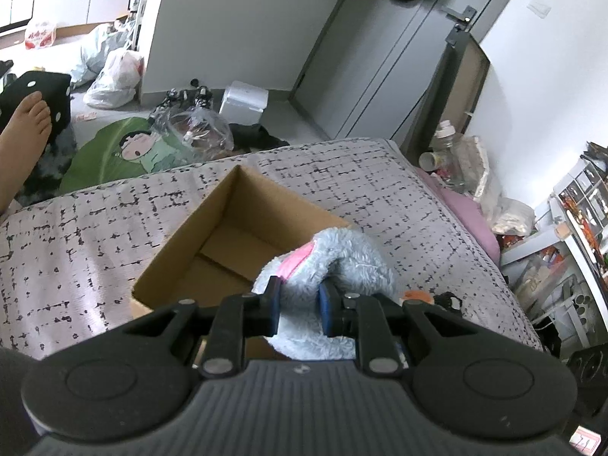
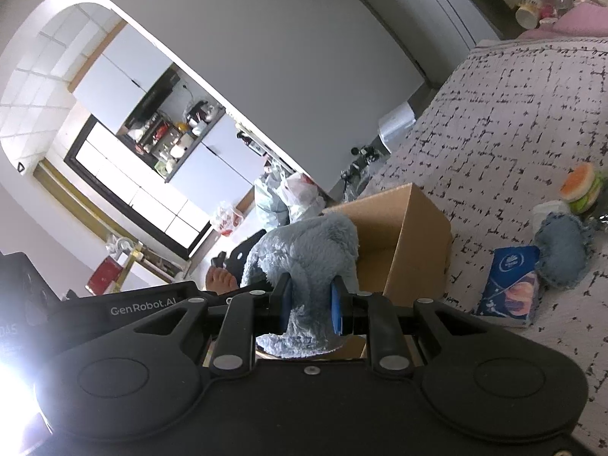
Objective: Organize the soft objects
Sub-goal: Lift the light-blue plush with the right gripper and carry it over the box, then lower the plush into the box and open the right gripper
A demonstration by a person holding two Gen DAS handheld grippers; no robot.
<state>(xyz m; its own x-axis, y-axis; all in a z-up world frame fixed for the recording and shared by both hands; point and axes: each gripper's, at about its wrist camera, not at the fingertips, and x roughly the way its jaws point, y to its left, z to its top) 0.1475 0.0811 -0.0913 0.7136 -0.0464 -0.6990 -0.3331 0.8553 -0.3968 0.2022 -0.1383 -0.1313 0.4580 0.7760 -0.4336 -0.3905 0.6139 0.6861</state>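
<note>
Grey door (image 1: pixel 383 64), cluttered floor (image 1: pixel 95 114)

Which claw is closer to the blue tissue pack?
Right. The right gripper, holding the fluffy blue toy, has the tissue pack lying just beside it; the left wrist view never shows the pack.

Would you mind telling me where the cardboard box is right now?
The cardboard box sits open on the patterned bedspread, centre of the left wrist view, directly behind the blue plush toy.

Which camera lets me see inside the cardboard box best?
The left wrist view: it looks down into the open cardboard box, showing its bare bottom. The right wrist view shows only the box's outer side, partly behind the fluffy blue toy.
</note>
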